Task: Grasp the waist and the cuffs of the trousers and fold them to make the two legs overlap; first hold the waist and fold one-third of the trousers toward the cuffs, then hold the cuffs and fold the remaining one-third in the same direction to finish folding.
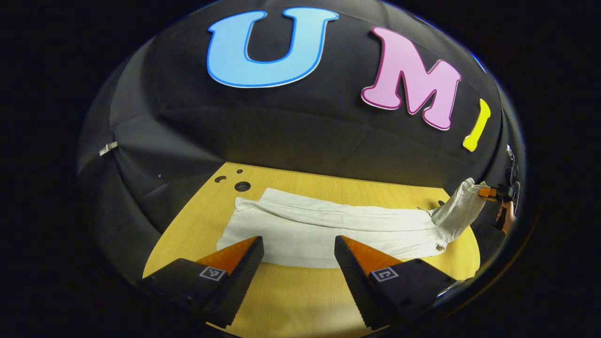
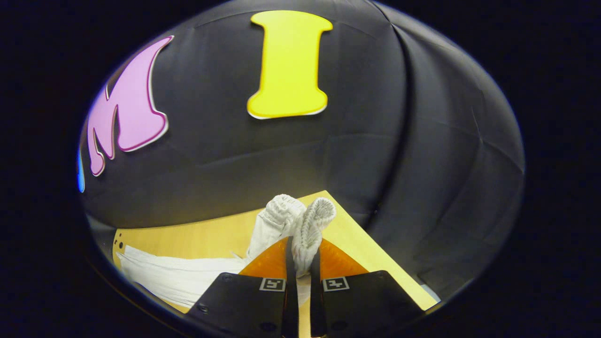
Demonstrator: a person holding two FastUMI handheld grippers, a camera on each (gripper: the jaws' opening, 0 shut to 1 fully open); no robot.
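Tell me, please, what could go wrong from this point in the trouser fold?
1. The right claw pinches only a narrow bunch of the elastic waist; it might slip out when pulled.
2. The left claw is open above the white trousers, holding nothing, so the legs may drag or skew.
3. The lifted end sits near the table corner and could slide off.

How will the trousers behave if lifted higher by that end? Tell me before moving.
Likely floppy: the trousers sag from the right gripper down to the table. Probably light, since a small pinch lifts that end. The rest should trail and wrinkle.
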